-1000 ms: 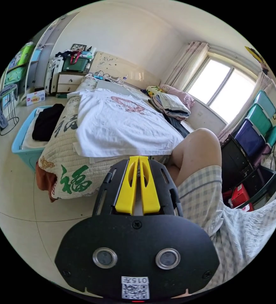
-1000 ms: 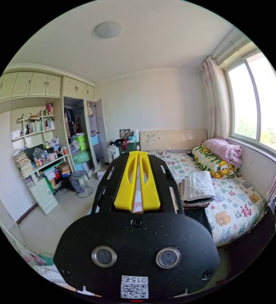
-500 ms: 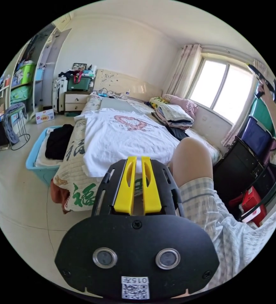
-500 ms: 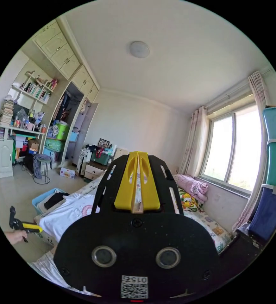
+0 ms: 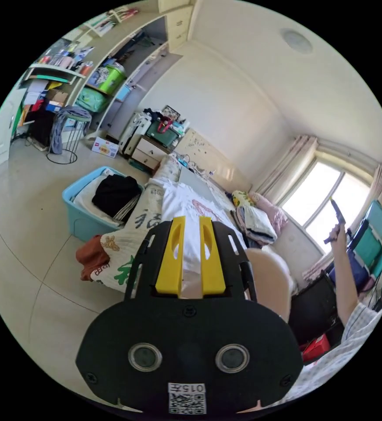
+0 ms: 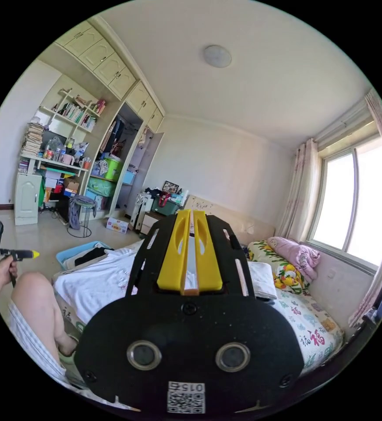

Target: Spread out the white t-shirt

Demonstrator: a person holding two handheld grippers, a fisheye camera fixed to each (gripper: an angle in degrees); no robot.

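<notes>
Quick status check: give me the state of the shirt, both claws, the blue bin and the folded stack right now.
white t-shirt: spread flat on the bed, print side up.
left claw: open, empty, held off the bed.
right claw: nearly shut, empty, raised in the air.
blue bin: on the floor, holding dark and light clothes.
folded stack: piled on the bed.

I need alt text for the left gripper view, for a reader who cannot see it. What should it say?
A white t-shirt lies spread on a bed, seen past the left gripper, whose yellow jaws stand slightly apart, holding nothing. A blue bin of clothes stands on the floor beside the bed; the person's raised hand holds the right gripper near the window.
</notes>
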